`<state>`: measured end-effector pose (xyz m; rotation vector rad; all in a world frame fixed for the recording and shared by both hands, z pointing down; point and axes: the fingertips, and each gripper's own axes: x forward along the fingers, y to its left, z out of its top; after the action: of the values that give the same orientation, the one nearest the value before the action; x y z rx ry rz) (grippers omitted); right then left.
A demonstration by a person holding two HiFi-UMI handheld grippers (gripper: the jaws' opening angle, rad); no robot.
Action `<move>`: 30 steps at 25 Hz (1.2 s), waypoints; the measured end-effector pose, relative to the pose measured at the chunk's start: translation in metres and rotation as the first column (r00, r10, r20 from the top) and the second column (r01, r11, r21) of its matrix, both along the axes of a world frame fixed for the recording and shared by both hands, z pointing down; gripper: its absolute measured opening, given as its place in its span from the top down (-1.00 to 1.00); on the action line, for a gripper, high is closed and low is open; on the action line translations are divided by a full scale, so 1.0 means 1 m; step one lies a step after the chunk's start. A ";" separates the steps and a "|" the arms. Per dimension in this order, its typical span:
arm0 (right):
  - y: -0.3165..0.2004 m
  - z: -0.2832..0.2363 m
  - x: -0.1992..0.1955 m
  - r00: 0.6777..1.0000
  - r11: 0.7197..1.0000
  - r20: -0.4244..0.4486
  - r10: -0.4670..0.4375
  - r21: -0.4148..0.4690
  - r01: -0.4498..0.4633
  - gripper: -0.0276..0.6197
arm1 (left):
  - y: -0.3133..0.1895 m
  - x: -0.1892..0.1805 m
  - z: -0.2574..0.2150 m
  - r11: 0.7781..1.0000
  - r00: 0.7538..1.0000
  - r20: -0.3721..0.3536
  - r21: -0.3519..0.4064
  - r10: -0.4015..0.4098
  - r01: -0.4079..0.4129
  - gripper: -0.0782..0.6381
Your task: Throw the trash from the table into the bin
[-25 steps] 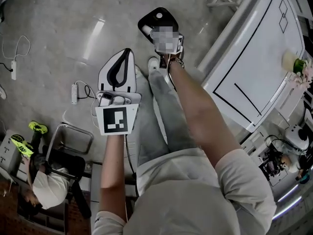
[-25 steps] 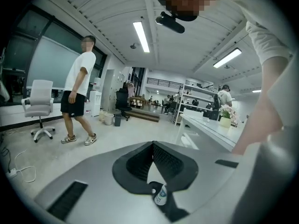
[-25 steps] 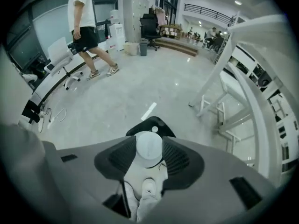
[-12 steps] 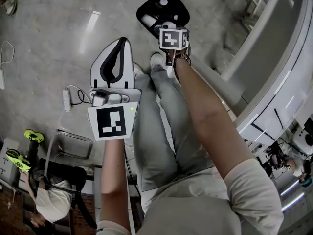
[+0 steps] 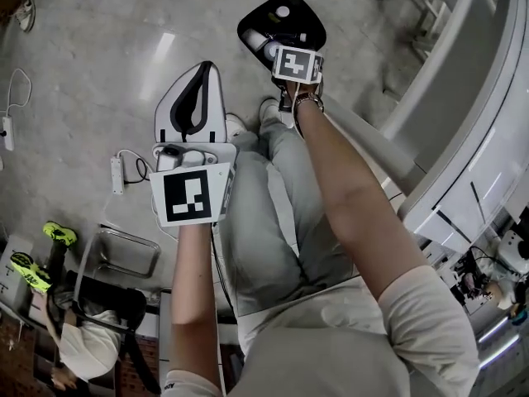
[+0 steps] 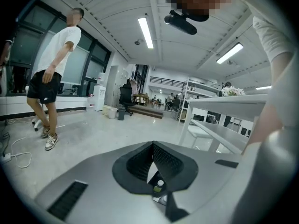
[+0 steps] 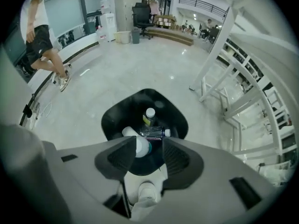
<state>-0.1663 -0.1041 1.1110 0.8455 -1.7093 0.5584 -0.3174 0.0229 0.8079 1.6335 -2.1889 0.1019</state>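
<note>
On the floor stands the black bin [image 5: 307,25], also seen from above in the right gripper view [image 7: 112,118]. In it lie a white bottle [image 7: 135,141], a clear bottle [image 7: 154,133] and a small green-labelled bottle [image 7: 148,116]. My right gripper [image 5: 285,46] points steeply down right over the bin. Its jaws stand wide [image 7: 144,148] on a white crumpled piece of trash [image 7: 142,195] that fills the gap near their base. My left gripper [image 5: 201,73] hangs to the bin's left, shut and empty [image 6: 153,146].
A white table frame [image 5: 463,139] runs along the right. The person's legs [image 5: 273,213] stand just behind the bin. A power strip [image 5: 116,174] with a cable lies on the floor at left. A seated person [image 5: 74,337] and a metal tray [image 5: 124,251] are at lower left.
Both grippers have sunk toward the floor. The right one has stayed over the bin with its jaws as wide as before. The table has slid toward the right edge of the head view.
</note>
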 end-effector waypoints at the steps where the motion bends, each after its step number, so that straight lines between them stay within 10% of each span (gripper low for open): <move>1: 0.000 -0.015 -0.002 1.000 1.000 0.008 0.002 0.016 -0.002 0.39 | 0.002 0.000 -0.011 1.000 1.000 0.003 0.004 -0.006 0.006 0.76; 4: 0.004 -0.072 -0.014 0.998 0.996 0.069 0.014 0.082 -0.020 0.88 | 0.014 -0.002 -0.051 1.000 1.000 -0.005 -0.002 -0.028 0.028 0.76; 9: 0.015 -0.184 -0.068 0.954 0.987 0.296 -0.052 0.163 0.003 0.88 | 0.030 -0.019 -0.129 0.996 0.996 0.035 0.023 -0.086 0.085 0.76; 21: 0.061 -0.565 -0.053 0.680 0.964 0.719 -0.141 0.257 -0.072 0.88 | 0.052 0.005 -0.337 0.990 0.993 0.076 0.115 -0.086 0.077 0.76; 26: 0.068 -0.709 0.005 0.606 0.883 0.735 -0.305 0.456 -0.108 0.88 | 0.044 0.052 -0.419 0.984 0.996 0.093 0.174 0.008 -0.024 0.76; 30: 0.063 -0.770 0.079 0.668 0.761 0.636 -0.386 0.629 -0.159 0.88 | 0.009 0.102 -0.463 0.951 0.981 0.100 0.246 0.166 -0.187 0.76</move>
<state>-0.0873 -0.0412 0.3406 1.0381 -2.8141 0.1865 -0.2157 0.0315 0.3448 1.9974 -2.1818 -0.0692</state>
